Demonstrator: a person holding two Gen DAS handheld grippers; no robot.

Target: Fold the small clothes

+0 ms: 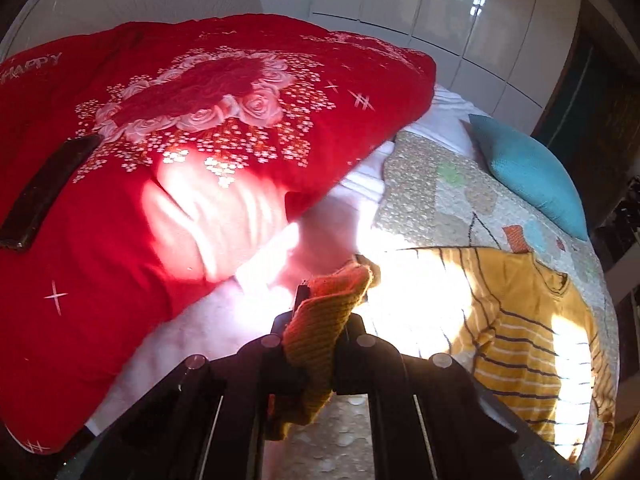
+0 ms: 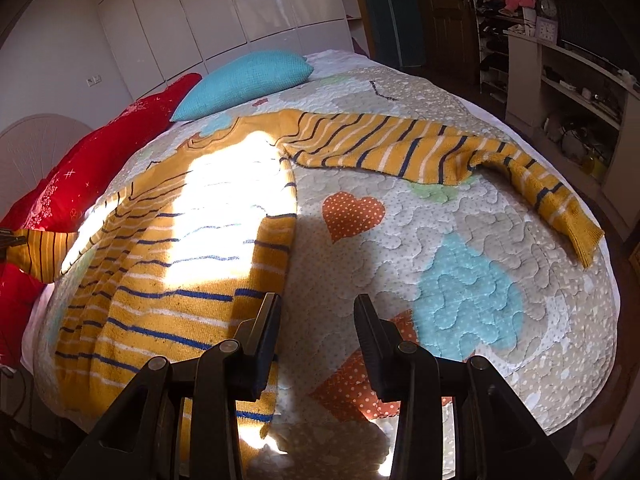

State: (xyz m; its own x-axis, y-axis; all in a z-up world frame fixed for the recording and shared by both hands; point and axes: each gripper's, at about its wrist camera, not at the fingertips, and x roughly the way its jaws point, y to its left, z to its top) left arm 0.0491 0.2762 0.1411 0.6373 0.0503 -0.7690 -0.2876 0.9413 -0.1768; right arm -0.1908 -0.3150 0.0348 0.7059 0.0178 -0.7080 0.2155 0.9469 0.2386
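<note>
Folding has barely begun: the left gripper (image 1: 320, 320) clenches the sweater's (image 2: 168, 240) cuff (image 1: 324, 316); right gripper (image 2: 318, 320) hangs released, other sleeve (image 2: 440, 152) sprawled toward two o'clock.

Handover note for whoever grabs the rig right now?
Left gripper: shut on the cuff of one sleeve of the yellow knitted sweater with navy and white stripes.
Right gripper: open, empty, above the sweater's hem edge.
Sweater lies face-up on the quilted patchwork bedspread; other sleeve is stretched out flat.
Done: nothing folded yet.
Left: fold both sleeves in, then the body.
</note>
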